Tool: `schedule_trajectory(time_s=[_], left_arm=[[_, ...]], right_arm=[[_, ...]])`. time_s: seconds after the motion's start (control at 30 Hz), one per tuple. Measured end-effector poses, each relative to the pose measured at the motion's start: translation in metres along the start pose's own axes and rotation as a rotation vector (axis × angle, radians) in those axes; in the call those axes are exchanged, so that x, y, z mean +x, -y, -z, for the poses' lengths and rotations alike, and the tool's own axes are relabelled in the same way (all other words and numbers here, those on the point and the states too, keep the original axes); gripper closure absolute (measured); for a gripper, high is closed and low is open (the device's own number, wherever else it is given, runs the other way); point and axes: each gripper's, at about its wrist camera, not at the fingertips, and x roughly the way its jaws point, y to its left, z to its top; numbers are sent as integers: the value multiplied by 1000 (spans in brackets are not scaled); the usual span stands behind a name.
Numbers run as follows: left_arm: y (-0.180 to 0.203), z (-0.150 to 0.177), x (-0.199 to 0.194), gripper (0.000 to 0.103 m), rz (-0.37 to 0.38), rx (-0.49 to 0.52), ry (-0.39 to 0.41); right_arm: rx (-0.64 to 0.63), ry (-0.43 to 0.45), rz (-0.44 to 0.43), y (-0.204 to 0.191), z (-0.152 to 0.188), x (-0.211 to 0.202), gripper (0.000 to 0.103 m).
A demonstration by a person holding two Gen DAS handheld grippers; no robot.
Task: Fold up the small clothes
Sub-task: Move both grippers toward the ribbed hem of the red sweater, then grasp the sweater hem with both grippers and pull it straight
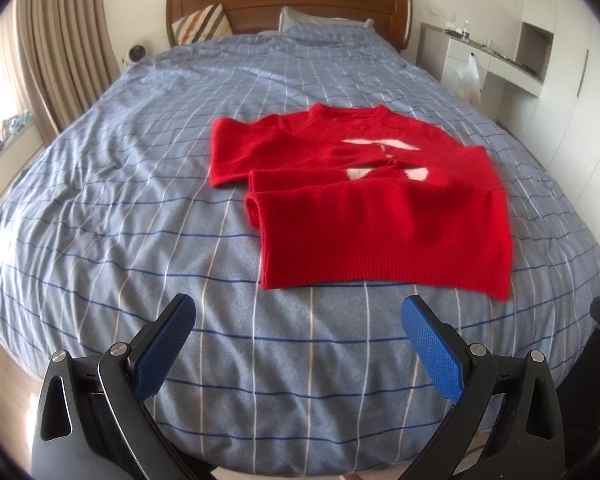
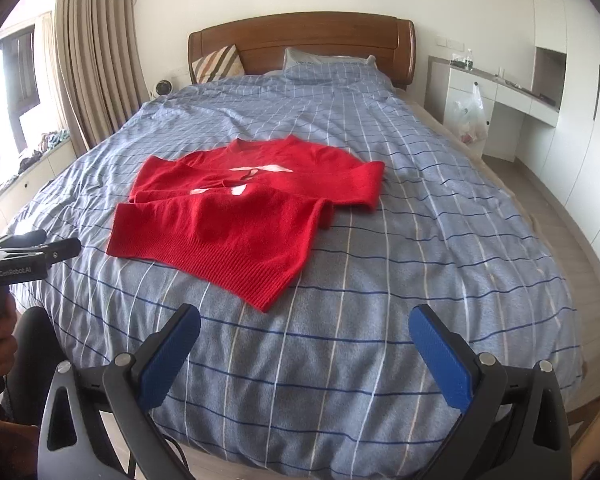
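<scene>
— Now, item one: we list a red sweater [image 1: 364,200], lying on the blue checked bedspread [image 1: 140,200], nearer the foot of the bed than the pillows. What do we record for its condition?

— Partly folded. We see the ribbed hem turned up over the body, a white motif [image 1: 380,156] half covered by the fold, and a short sleeve lying flat to each side.

— Item two, the left gripper [image 1: 298,312]?

— We enter its jaws as spread wide, blue pads apart, nothing between them. It hangs over bare bedspread just short of the hem, not touching the sweater.

— Item three, the right gripper [image 2: 304,320]?

— Likewise wide open and empty, over the bedspread, with the sweater's near corner ahead and to its left.

— Surroundings?

— We note a wooden headboard [image 2: 300,40], a striped cushion [image 2: 218,64], beige curtains [image 2: 96,60], and a white plastic bag [image 2: 470,118] hanging at the white desk.
</scene>
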Motion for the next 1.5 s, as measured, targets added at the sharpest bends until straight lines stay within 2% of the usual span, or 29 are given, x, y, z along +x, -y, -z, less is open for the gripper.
schedule_trajectory(time_s=[0.03,0.17,0.23,0.27,0.3,0.33,0.37,0.4,0.43,0.47,0.5,0.57,0.67,0.77,0.8,0.9,0.97,1.03,1.17,1.27,1.37,1.5], left_arm=[[-10,-2,13,0,-8,-10,-24],[-40,-13,58,1,76,-78,-75],[-41,-17,72,3,107,-79,-69],[-40,-19,78,8,116,-70,-67],[-38,-22,85,15,127,-64,-54],[-35,-24,93,35,150,-69,-61],[-33,-25,98,62,176,-75,-75],[-32,-25,103,79,210,-88,-87],[-33,-24,104,99,243,-103,-100],[-37,-22,101,100,253,-117,-107],[-41,-18,94,100,245,-120,-114],[-53,-8,74,100,235,-108,-176],[-60,8,33,100,255,-63,-247],[-56,31,11,100,250,-12,-313],[-55,36,11,100,219,6,-357],[-52,54,20,101,120,46,-385],[-58,58,23,101,112,-1,-385],[-62,57,21,101,128,-46,-329],[-65,57,26,101,70,-48,-265],[-59,66,47,101,25,-38,-276],[-53,74,56,101,-5,-26,-266],[-57,74,60,101,14,-63,-250]], right_arm=[[26,-15,-35,7,0,12,0],[187,-101,-240,28,1,68,1],[236,-119,-324,29,0,92,12],[251,-135,-351,28,-1,105,15],[266,-160,-377,24,-2,118,23],[285,-189,-396,22,-2,131,28],[302,-221,-406,20,-1,142,34],[311,-237,-415,17,0,149,43],[305,-239,-428,14,0,153,67],[289,-243,-430,12,0,155,87],[285,-251,-418,12,0,154,99],[298,-252,-435,20,-2,141,99],[248,-262,-457,32,-3,102,99],[208,-324,-454,38,6,73,99],[197,-348,-438,37,12,69,99],[185,-402,-389,40,31,76,99],[210,-434,-366,42,40,86,99],[219,-441,-347,42,44,89,100],[189,-424,-295,40,43,86,100],[178,-428,-232,42,51,97,100],[224,-445,-217,50,66,113,100],[238,-429,-203,51,73,117,100]])
